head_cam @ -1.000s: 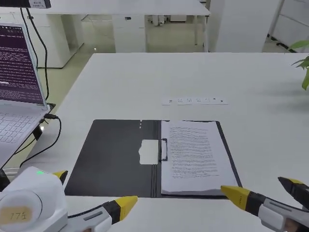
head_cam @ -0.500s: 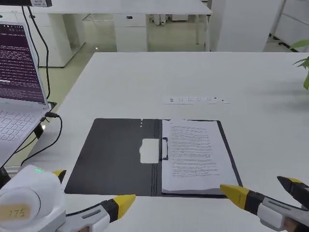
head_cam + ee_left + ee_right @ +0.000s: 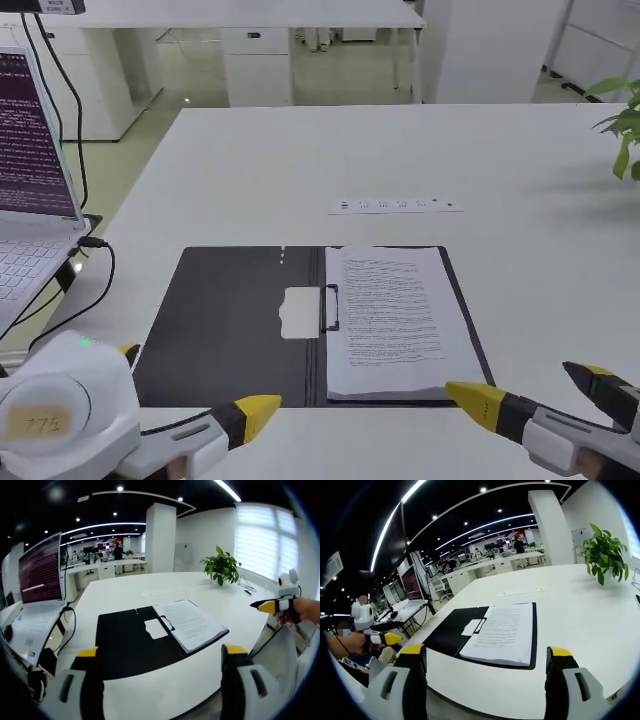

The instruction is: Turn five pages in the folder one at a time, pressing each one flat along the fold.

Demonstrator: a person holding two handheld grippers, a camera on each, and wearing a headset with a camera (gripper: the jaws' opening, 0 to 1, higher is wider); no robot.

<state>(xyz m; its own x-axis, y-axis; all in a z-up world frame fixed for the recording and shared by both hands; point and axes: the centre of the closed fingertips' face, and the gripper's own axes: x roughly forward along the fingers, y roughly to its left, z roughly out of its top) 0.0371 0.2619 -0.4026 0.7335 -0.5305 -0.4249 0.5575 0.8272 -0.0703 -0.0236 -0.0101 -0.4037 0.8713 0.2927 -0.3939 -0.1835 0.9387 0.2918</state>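
Gripping nothing with left tool (image 3: pixel 190 380) or right tool (image 3: pixel 525 385), both spread wide near the folder (image 3: pixel 230 320). Could pinch several pages (image 3: pixel 395 320) together, grabbing too deep, or crease one.

The head camera turned slightly right, so the folder (image 3: pixel 240 320) and laptop (image 3: pixel 30 170) slid a little left in the head view and more of the plant (image 3: pixel 622 130) came in. The left hand-held gripper (image 3: pixel 195 380) rose a touch against the folder's near edge.
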